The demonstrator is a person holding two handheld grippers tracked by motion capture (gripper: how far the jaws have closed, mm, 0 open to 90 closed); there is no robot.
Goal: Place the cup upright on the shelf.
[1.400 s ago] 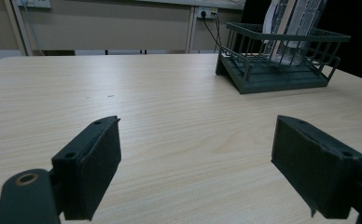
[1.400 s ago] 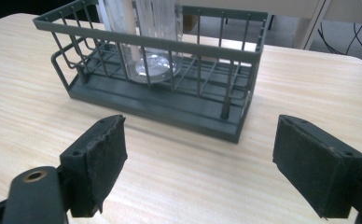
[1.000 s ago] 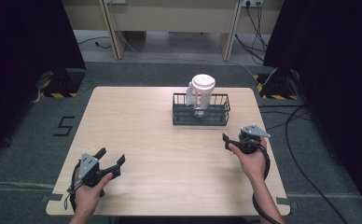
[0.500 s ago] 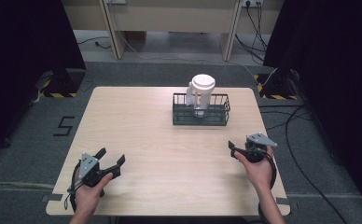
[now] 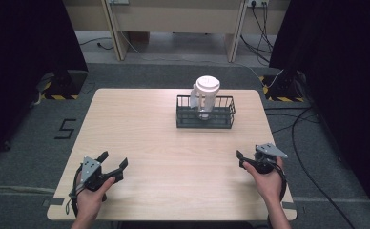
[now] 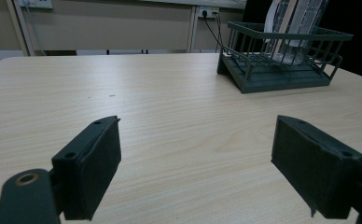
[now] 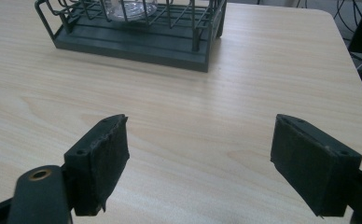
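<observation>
- The left gripper (image 5: 111, 168) rests low over the near left corner of the counter (image 5: 140, 138). Its jaws are spread wide and hold nothing.
- The right gripper (image 5: 242, 160) sits near the right edge of the counter. Its jaws are spread wide too, with only bare wood between them.
- A dark wire basket (image 5: 205, 112) stands on the far side of the counter, a bit right of the middle. It is well apart from both grippers.
- A white cup with a lid (image 5: 207, 97) stands upright inside the basket. It looks like a tall cup with a handle on its left side, and it sticks up well above the wire rim.
- In the right gripper view, the basket (image 7: 137, 28) is straight ahead, so I think this gripper has the shorter way to go.
- My guess is that the step now is to reach for the cup.
- To do it well, keep the jaws wide open while moving in, and come from above so the wires do not get in the way.
- Grab the cup up high, near the lid, where it is clear of the basket.
- Close the jaws softly. The cup looks light and could tip or squash.
- The left gripper could hold the basket rim (image 6: 286, 33) so the basket does not slide or lift.
</observation>
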